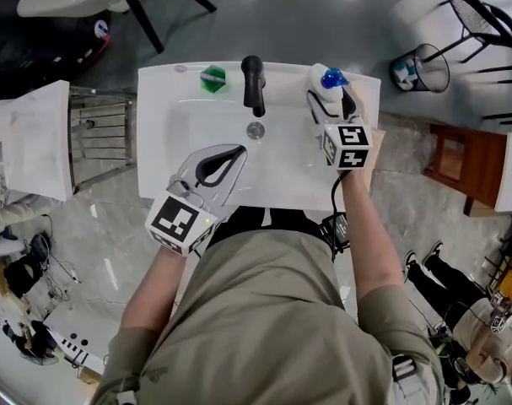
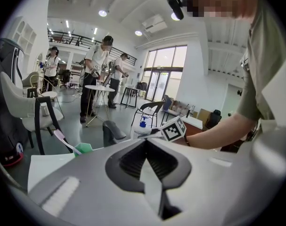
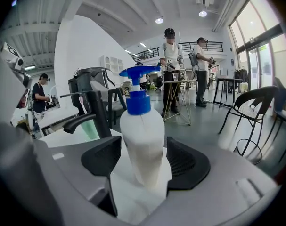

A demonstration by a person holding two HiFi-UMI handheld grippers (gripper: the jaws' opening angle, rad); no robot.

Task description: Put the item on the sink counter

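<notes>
A white pump bottle (image 1: 325, 81) (image 3: 140, 126) with a blue top stands upright at the back right corner of the white sink counter (image 1: 167, 142). My right gripper (image 1: 330, 101) (image 3: 142, 149) is shut on its lower body, one pad against each side. My left gripper (image 1: 239, 150) (image 2: 145, 141) hovers over the front of the basin, shut with nothing in it. From the left gripper view the bottle (image 2: 142, 126) shows far off, beside the right gripper's marker cube (image 2: 173, 128).
A black faucet (image 1: 253, 83) rises at the back middle of the sink, with a green cup (image 1: 212, 78) holding a toothbrush to its left. A metal rack (image 1: 99, 133) stands left of the sink. A wire basket (image 1: 428, 67) and chairs stand behind right.
</notes>
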